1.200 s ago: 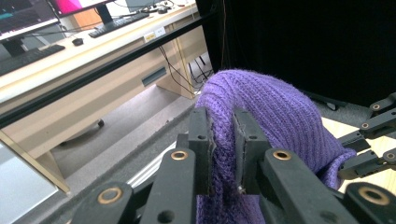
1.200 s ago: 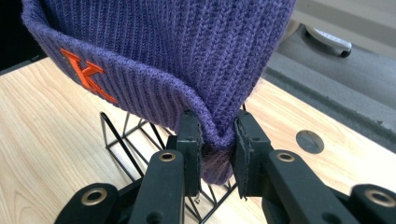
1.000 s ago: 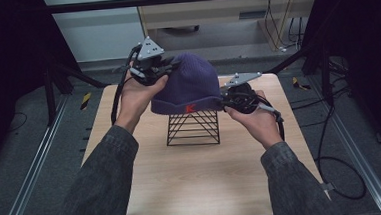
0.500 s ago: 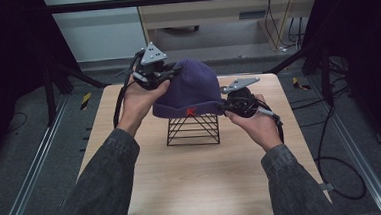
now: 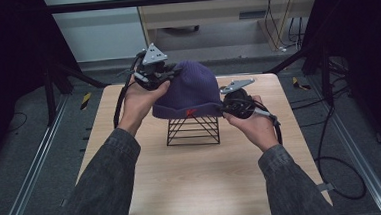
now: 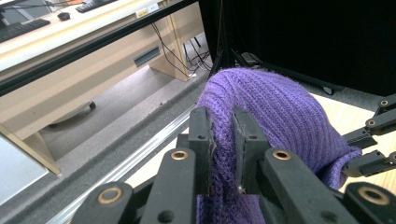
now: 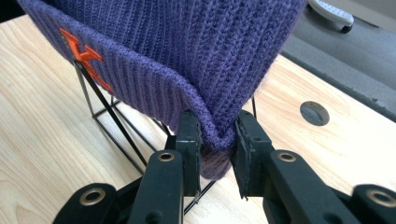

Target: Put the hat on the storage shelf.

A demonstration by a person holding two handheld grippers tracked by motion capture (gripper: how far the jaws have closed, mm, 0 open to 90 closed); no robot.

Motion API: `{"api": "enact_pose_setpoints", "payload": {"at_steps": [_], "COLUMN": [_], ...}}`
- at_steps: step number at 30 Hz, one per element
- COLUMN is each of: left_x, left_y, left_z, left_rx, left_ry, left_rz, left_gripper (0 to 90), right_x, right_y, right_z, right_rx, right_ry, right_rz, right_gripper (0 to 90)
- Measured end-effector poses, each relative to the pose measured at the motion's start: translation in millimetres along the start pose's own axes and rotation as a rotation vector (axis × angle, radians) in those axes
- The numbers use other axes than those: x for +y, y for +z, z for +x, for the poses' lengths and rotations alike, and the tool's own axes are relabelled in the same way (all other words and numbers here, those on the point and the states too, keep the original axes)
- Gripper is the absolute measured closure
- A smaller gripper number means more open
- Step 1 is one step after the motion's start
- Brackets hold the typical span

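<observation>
A purple ribbed knit hat (image 5: 190, 90) with an orange mark on its folded cuff sits over a black wire stand (image 5: 193, 131).

hat (image 5: 190, 87) sits on wire stand (image 5: 193, 130) — mid-table (image 5: 148, 190).

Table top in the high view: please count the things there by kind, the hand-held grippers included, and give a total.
Purple knit hat: 1
Black wire stand: 1
Grippers: 2, the left gripper and the right gripper, each shut on the hat
Total: 4
</observation>
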State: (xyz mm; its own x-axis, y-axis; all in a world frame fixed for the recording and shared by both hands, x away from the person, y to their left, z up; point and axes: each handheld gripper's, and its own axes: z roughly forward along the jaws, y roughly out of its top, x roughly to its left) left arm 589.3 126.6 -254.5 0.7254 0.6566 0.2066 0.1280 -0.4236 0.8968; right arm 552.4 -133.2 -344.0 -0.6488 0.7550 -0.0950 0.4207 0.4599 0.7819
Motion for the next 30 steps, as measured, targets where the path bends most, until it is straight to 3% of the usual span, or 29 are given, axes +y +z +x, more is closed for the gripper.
{"api": "enact_pose_setpoints", "payload": {"at_steps": [19, 25, 27, 30], "left_x": [-32.4, -45.0, -49.0, -54.7], "left_y": [2.0, 2.0, 2.3, 3.2], "left_z": [-10.7, -14.1, -15.1, -17.3], "left_rx": [-0.038, -0.050, -0.055, -0.063], "left_ry": [-0.001, 0.020, 0.000, 0.005], "left_rz": [0.035, 0.059, 0.048, 0.057], "left_gripper": [79.5, 79.5, 79.5, 79.4], "right_x": [-25.9, -34.9, -36.7, -40.1], "right_y": [19.0, 26.2, 27.9, 31.5], "right_z": [7.0, 9.8, 11.3, 12.2], "right_rx": [0.014, 0.024, 0.028, 0.025], "right_ry": [-0.021, -0.018, -0.016, -0.026], "right_rz": [0.042, 0.065, 0.066, 0.078], "right_gripper": [73.7, 73.6, 73.6, 73.6]}}
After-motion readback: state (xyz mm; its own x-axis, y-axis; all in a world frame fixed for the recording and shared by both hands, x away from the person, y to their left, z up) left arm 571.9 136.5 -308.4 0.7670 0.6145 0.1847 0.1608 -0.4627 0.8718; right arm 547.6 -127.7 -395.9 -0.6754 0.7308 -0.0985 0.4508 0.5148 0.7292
